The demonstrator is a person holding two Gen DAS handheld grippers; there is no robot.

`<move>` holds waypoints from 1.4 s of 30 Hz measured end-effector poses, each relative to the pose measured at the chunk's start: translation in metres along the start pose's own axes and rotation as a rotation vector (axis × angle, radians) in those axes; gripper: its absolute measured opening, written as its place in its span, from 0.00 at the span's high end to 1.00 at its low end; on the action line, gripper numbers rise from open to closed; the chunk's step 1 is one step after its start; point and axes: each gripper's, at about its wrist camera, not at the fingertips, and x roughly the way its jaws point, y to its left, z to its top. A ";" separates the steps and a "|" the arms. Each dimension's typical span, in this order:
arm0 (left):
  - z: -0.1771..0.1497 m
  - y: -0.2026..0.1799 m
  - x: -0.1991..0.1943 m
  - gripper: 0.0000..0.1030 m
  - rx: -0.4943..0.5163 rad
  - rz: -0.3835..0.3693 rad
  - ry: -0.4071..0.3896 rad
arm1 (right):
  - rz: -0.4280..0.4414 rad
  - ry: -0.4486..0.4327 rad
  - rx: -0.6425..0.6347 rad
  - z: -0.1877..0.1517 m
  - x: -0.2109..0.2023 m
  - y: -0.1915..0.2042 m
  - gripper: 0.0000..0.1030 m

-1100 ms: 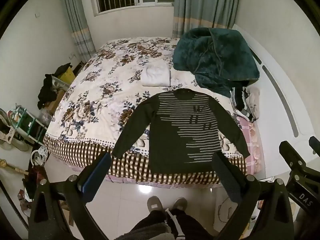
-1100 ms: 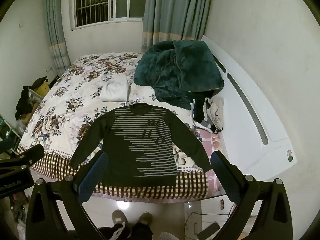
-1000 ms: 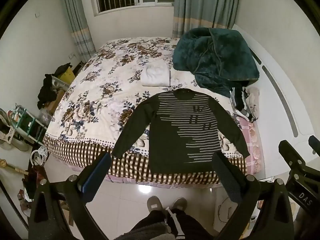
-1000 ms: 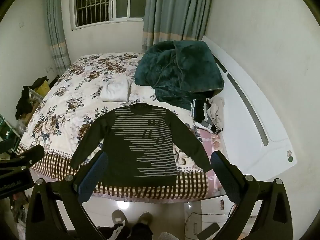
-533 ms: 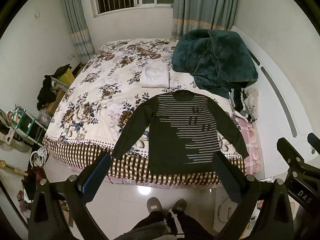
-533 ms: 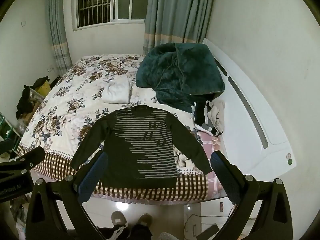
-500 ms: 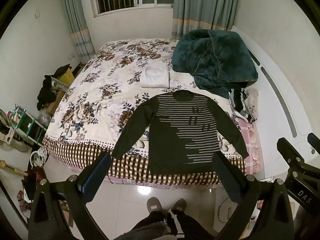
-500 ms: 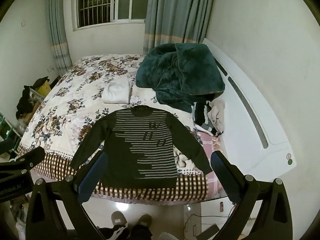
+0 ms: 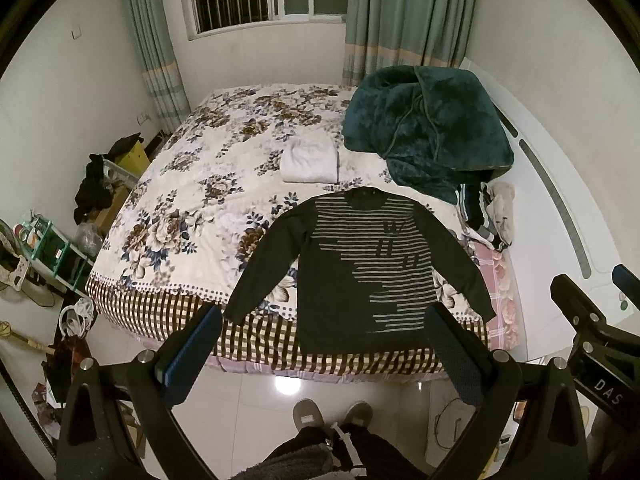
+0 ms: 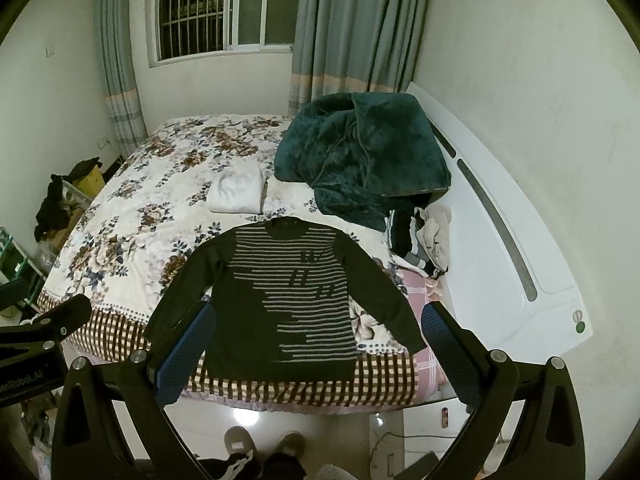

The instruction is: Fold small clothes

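Hanging high above the floor, the left gripper (image 9: 320, 350) and right gripper (image 10: 318, 346) have barely moved, both wide apart and empty. The sweater (image 9: 360, 268) lies flat on the bed (image 9: 180, 216), not folded yet.

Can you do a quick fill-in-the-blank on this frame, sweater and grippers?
1. The dark sweater lies flat with both sleeves spread, its front marked with grey ____.
2. Beyond the sweater's collar sits a folded ____ garment.
3. The left gripper and right gripper both have their jaws ____.
4. The teal blanket is heaped beside the ____ headboard.

Missing words: stripes; white; open; white
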 end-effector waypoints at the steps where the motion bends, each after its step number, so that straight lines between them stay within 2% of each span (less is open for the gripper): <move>1: 0.002 -0.001 -0.001 0.00 -0.002 0.000 0.000 | 0.002 0.000 -0.001 0.004 0.000 -0.001 0.00; 8: 0.003 0.000 -0.001 0.00 -0.001 0.000 -0.003 | 0.000 -0.005 -0.001 0.000 -0.003 0.003 0.00; 21: 0.015 -0.001 -0.006 0.00 -0.003 -0.007 -0.009 | 0.006 -0.018 -0.013 0.023 -0.017 0.018 0.00; 42: 0.019 -0.001 -0.006 0.00 -0.004 -0.009 -0.019 | 0.008 -0.026 -0.014 0.027 -0.021 0.022 0.00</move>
